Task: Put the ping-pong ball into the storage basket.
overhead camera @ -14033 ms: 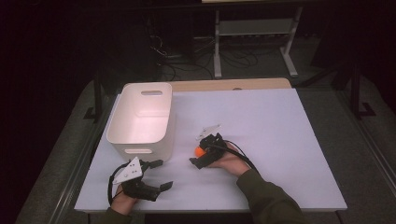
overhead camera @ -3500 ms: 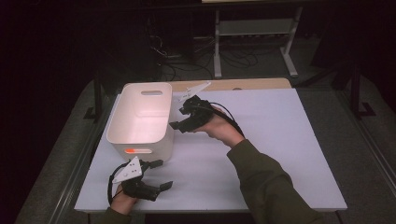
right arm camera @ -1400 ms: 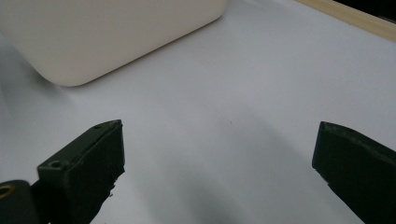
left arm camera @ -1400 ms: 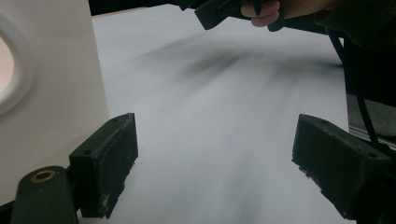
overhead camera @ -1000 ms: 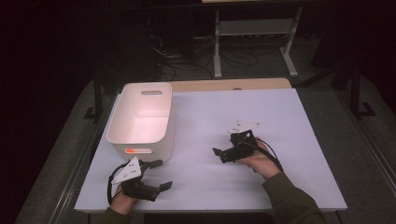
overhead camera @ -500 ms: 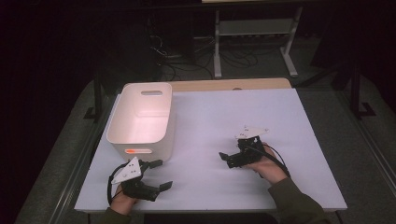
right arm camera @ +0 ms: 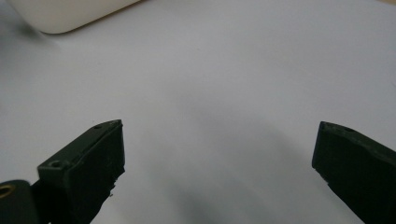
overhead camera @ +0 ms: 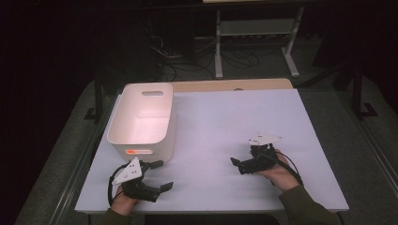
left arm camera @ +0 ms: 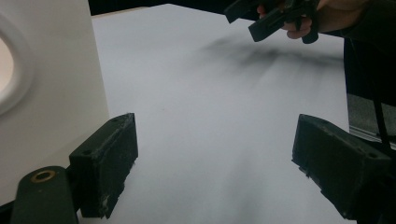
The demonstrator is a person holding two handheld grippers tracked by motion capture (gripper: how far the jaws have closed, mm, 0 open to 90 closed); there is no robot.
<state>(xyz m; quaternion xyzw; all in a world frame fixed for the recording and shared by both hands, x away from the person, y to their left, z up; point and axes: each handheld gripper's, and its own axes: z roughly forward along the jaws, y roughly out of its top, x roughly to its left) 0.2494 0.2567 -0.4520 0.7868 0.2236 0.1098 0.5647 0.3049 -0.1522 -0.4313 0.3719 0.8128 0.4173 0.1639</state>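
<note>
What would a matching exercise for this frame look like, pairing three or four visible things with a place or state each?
Things:
1. white bin
2. left hand-held gripper
3. right hand-held gripper
4. table

Places or states:
A. open, at the near right of the tabletop
B. stands at the left side of the tabletop, with an orange glow at its near wall
C. open, just in front of the bin's near wall
D. pale flat top that carries everything

Pairs: 1-B, 2-C, 3-A, 4-D
</note>
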